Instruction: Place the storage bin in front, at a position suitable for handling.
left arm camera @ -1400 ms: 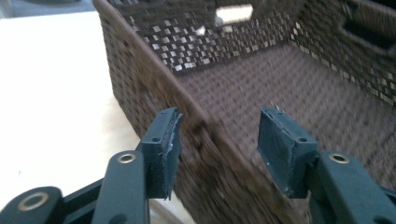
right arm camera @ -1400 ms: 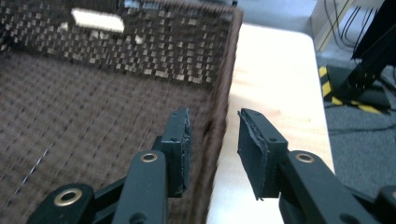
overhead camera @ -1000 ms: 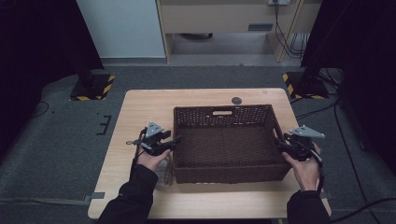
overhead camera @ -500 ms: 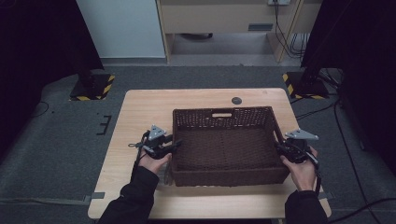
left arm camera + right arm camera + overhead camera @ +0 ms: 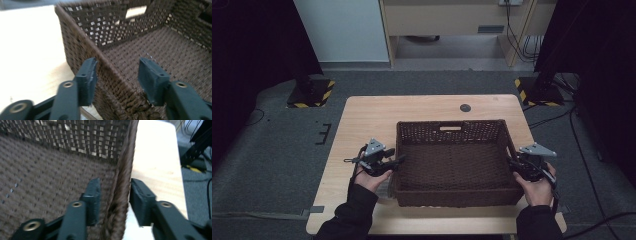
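basket (image 5: 454, 195) on table (image 5: 367, 120) | hand-held grippers at its left (image 5: 398, 161) and right (image 5: 512, 165) walls

My sleeves (image 5: 352, 215) are black. My grippers are black too, grey three-cornered plate (image 5: 374, 147) on top, brass-ringed screws (image 5: 68, 84) on the jaws, thin cable (image 5: 353, 175) trailing.

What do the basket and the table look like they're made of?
Basket: dark brown woven fibre, probably wicker or rattan-like cord; matt, with light showing through gaps in the weave. Table: pale wood or wood-look laminate; smooth, with faint grain and soft glare.
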### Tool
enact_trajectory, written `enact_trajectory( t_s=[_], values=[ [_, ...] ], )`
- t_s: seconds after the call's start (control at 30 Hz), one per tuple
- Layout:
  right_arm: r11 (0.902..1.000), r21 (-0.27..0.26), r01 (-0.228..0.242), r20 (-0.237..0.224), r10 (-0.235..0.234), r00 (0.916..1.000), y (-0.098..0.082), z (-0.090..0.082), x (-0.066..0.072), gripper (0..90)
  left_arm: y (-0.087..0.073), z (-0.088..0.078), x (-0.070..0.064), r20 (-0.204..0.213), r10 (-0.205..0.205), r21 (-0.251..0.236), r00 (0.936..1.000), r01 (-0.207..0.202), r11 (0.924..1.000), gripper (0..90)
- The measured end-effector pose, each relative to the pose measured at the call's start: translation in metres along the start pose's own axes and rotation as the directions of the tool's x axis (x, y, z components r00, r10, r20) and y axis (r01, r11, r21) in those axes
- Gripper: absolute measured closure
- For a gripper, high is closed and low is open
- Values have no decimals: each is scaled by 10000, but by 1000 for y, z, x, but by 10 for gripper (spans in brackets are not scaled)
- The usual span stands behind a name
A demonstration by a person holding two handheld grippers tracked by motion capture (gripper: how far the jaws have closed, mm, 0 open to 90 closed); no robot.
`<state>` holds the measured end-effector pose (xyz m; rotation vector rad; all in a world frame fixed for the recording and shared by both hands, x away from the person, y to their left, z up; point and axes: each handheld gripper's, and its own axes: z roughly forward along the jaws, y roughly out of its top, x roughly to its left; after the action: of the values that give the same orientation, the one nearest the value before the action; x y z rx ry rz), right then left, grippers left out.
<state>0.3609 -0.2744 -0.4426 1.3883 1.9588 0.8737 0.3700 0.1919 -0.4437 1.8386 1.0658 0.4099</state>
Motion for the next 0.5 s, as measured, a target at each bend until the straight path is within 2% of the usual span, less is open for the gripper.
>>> enact_trajectory(
  t_s=[0.07,0.17,0.2,0.27,0.4,0.5],
  values=[
    [9993,-378,74,85,-71,9999,3,-3,-2,546,2,-10,3,-39,-50,-235,10000,49,9997,427],
    [9972,-740,-60,-37,58,10000,4,-6,-7,497,1,-26,11,-248,-125,-355,9996,116,9993,401],
    [9968,-792,-88,-120,78,9999,4,-6,-9,492,1,-26,11,-248,-125,-355,9996,116,9993,392],
    [9974,-714,-24,-110,17,9999,3,-6,-10,489,-9,-37,22,-644,-1,-124,9979,-7,9999,368],
    [9982,-604,51,-267,-67,9996,4,-5,-8,463,-28,-43,36,-1159,-6,317,9933,43,9995,331],
    [9976,-658,200,-491,-233,9985,4,-5,-5,445,-41,-48,44,-1332,-179,598,9909,261,9979,309]
  ],
)
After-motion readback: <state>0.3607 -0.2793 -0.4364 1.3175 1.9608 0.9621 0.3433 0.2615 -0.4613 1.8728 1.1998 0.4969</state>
